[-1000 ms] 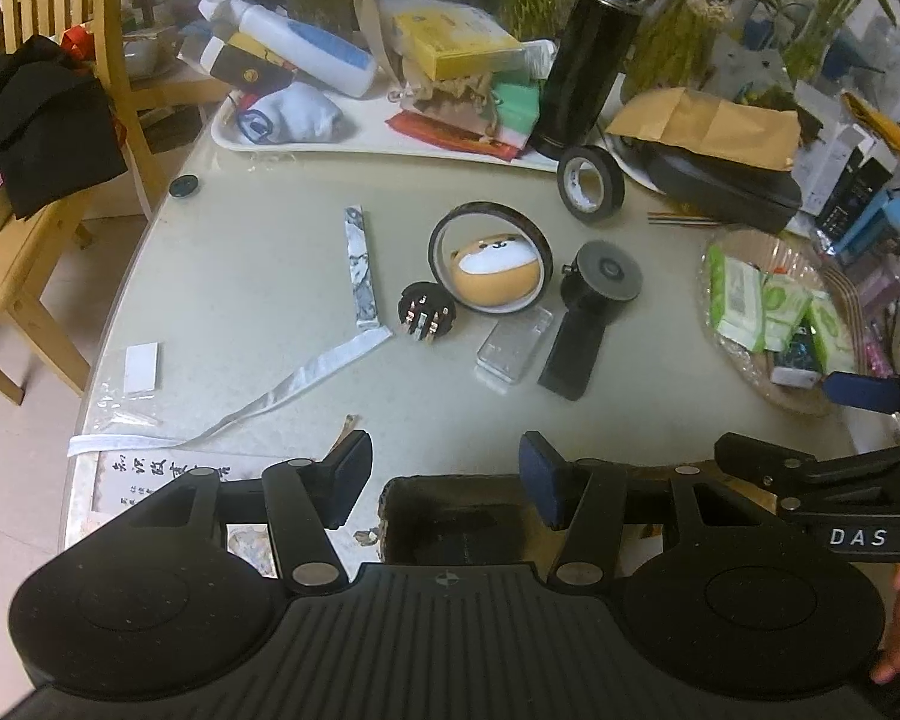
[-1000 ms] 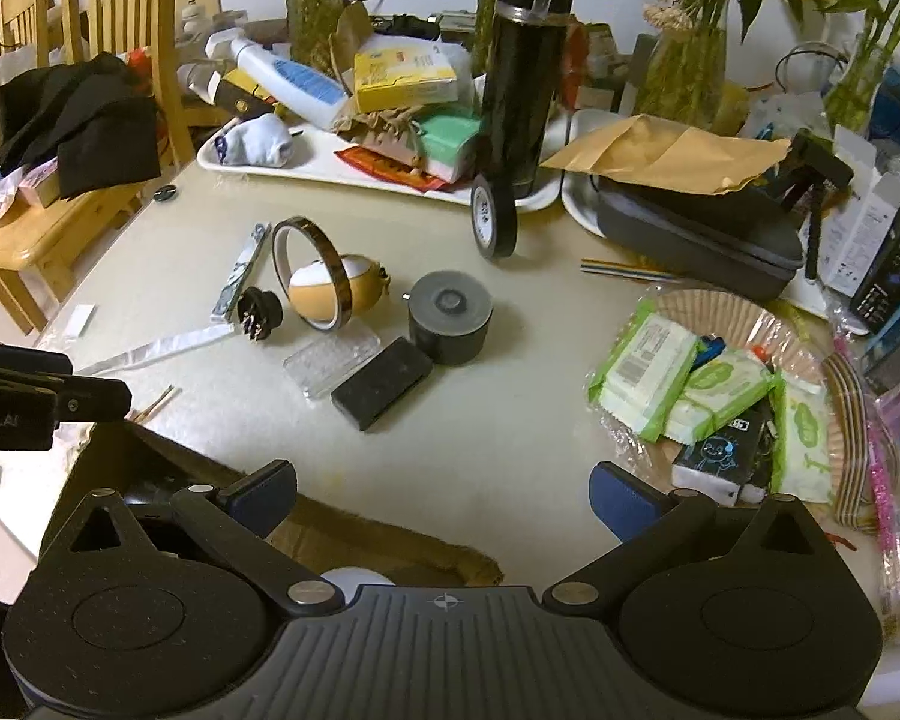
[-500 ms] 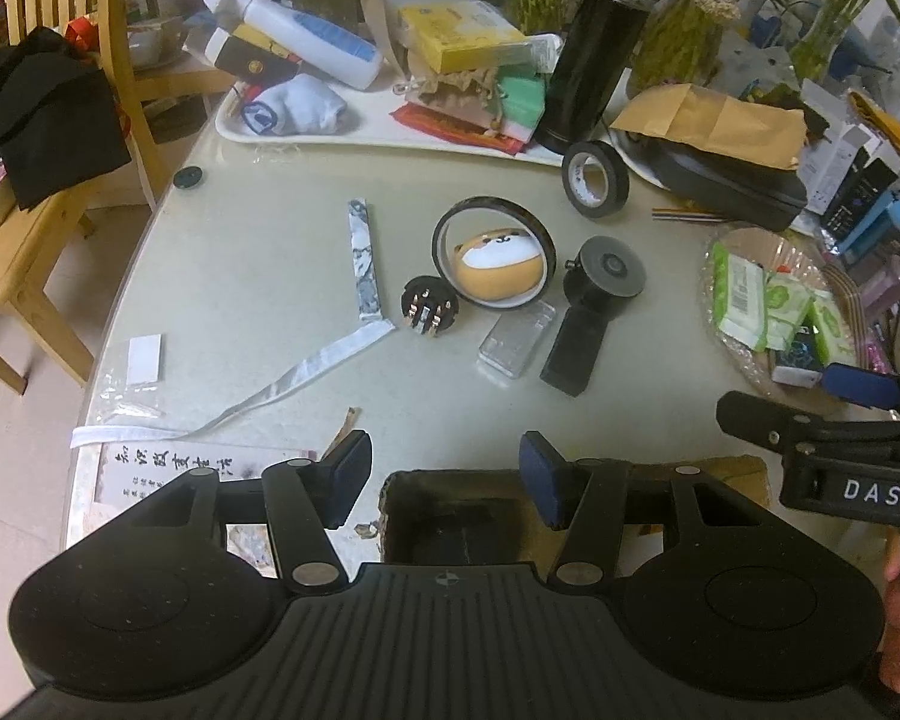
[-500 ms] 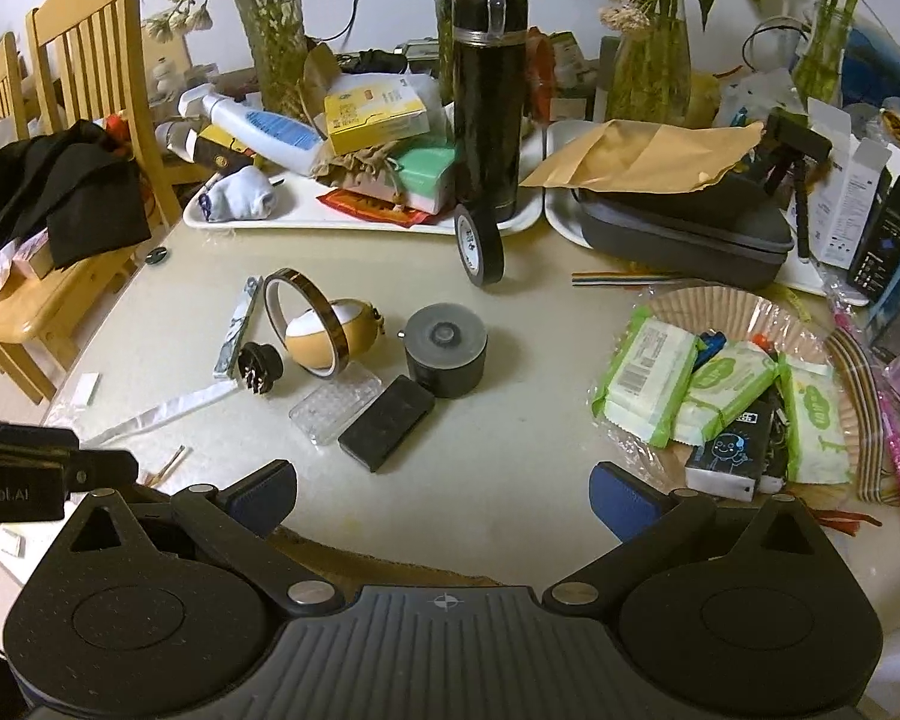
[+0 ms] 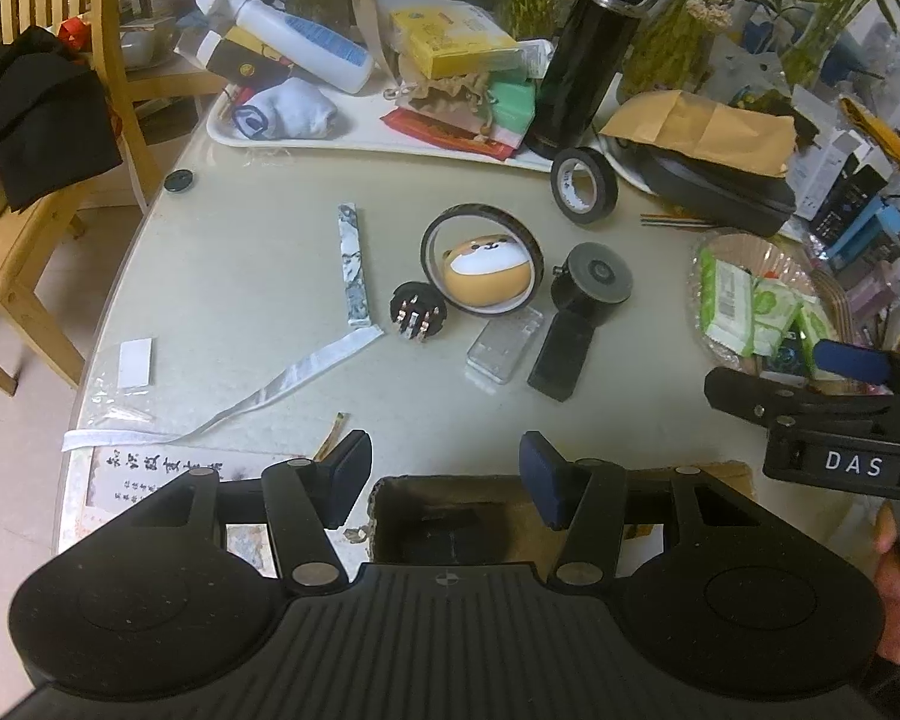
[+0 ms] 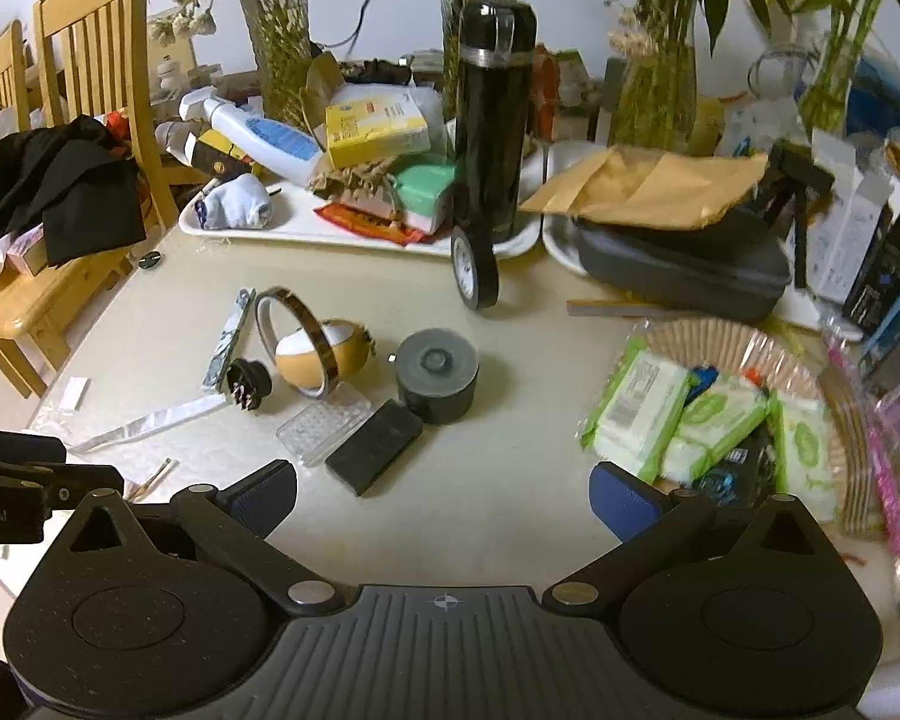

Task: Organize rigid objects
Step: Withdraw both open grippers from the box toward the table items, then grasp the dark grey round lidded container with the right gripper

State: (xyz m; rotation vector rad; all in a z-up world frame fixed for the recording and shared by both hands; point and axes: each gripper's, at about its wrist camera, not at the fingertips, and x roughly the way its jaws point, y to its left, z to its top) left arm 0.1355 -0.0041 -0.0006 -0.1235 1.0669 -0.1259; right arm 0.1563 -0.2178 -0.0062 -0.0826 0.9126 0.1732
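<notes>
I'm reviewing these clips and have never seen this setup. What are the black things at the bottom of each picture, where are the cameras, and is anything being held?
They are two hand-held grippers, each with a camera looking along its jaws. One picture is from the left gripper, the other from the right gripper. Both stand open and hold nothing. On the table lie a black tape roll, a thin ring around a dog-faced toy, a round pronged plug, a clear case, a black block and a black cylinder. A brown box sits below the left jaws.
</notes>
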